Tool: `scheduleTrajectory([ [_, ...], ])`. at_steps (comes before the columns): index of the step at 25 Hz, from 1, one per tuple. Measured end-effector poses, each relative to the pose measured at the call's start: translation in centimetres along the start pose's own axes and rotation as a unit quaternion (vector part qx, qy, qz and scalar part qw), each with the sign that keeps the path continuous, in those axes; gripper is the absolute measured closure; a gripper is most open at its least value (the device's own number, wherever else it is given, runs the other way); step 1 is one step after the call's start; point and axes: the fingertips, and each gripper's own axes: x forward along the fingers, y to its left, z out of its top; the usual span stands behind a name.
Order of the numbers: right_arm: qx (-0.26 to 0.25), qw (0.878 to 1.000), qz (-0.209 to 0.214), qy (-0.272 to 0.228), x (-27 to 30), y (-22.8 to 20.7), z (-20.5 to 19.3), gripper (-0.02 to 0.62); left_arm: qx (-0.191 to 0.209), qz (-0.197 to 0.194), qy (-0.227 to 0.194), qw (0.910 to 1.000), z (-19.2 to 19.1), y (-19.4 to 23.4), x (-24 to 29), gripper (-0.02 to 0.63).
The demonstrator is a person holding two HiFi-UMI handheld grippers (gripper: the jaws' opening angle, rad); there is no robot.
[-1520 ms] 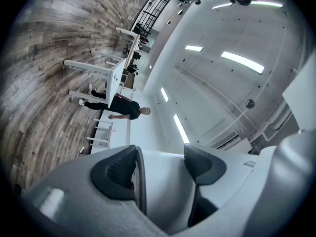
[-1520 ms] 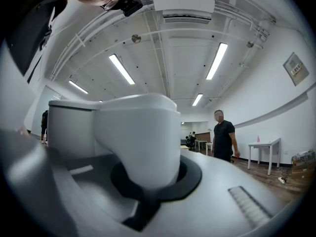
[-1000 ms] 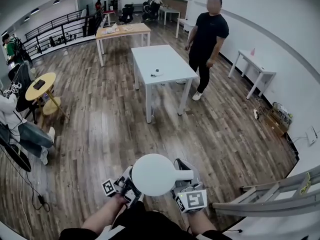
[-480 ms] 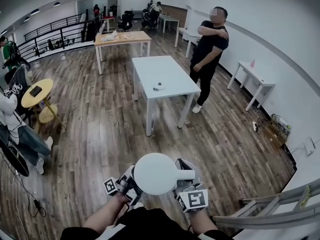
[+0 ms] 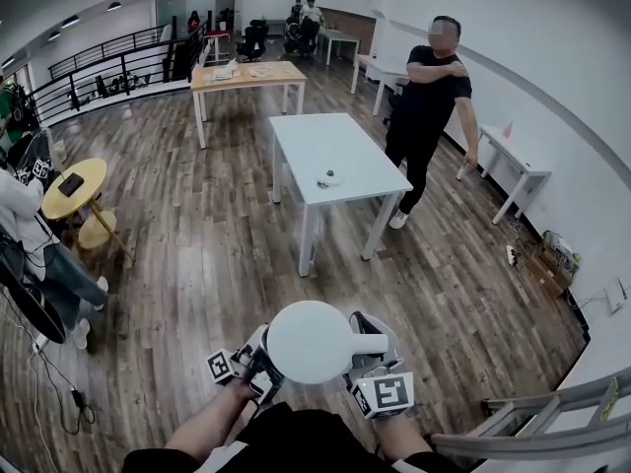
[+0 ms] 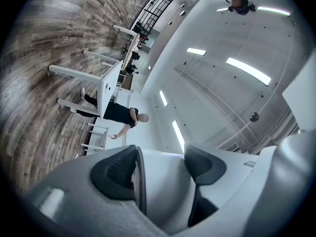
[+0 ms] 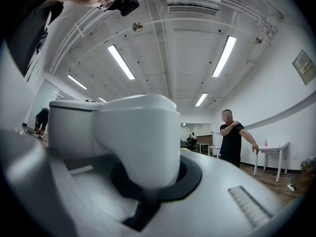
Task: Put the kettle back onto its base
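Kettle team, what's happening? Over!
Left gripper, right gripper shut on round white plastic kettle. Small round base on white table ahead. Person in black beside it.

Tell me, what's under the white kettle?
From the head view, the kettle hides most of what is beneath it. Only the left gripper and right gripper poke out at its sides, plus the person's forearms. The grippers' jaws and the floor directly below are covered.

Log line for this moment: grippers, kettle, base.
right gripper: shut on kettle handle | left gripper: shut on kettle side | kettle: held up, not yet on base | base: on white table ahead
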Motion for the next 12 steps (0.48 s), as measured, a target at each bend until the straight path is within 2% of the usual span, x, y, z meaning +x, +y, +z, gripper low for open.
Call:
scheduleTrajectory([
  [12,0.004,1.000,0.016,0.017,5.0,0.8,-2.4,0.589,-0.007,0.017,-0.015,0.9997,4.7,2.1,-0.1,0.298],
])
